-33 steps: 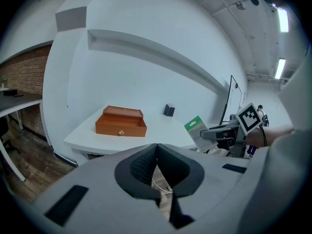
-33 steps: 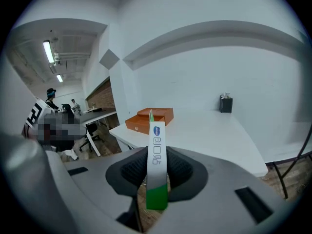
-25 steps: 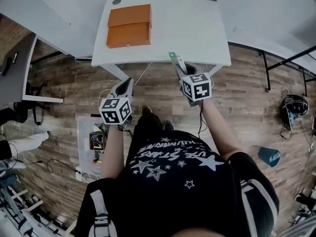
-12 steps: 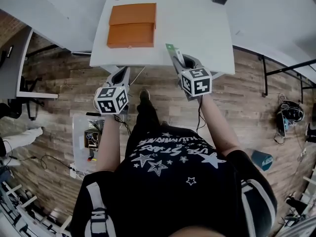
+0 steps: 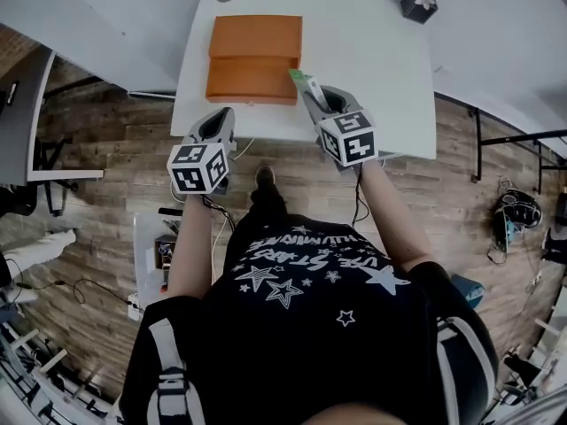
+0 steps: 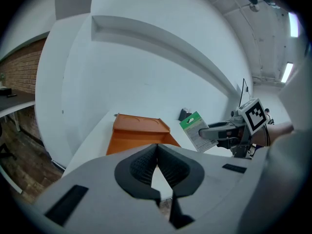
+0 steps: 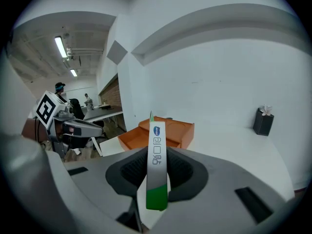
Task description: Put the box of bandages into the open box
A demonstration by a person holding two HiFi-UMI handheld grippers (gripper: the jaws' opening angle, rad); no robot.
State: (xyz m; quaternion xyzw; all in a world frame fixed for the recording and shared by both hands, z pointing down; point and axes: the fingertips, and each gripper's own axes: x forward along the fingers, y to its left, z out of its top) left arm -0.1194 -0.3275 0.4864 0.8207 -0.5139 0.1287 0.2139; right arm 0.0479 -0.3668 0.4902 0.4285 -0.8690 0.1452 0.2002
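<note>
The person is stepping up to the white bench. Compared with a second ago, both tools are now reaching over its near edge instead of hanging short of it, and the orange open box is lying much closer ahead. The right tool is clenching the box of bandages, a slim green-and-white carton held edge-up between the pads. In the head view its far end is showing just beside the open box's near right corner. The left tool is travelling alongside, its jaws closed together on nothing. The carry is judged to be nearing its end, with the drop not yet made. The open box is standing with its lid folded back; what is showing of its tray is looking bare, though most of its floor is hidden. A small dark container is sitting well apart at the bench's far right.
</note>
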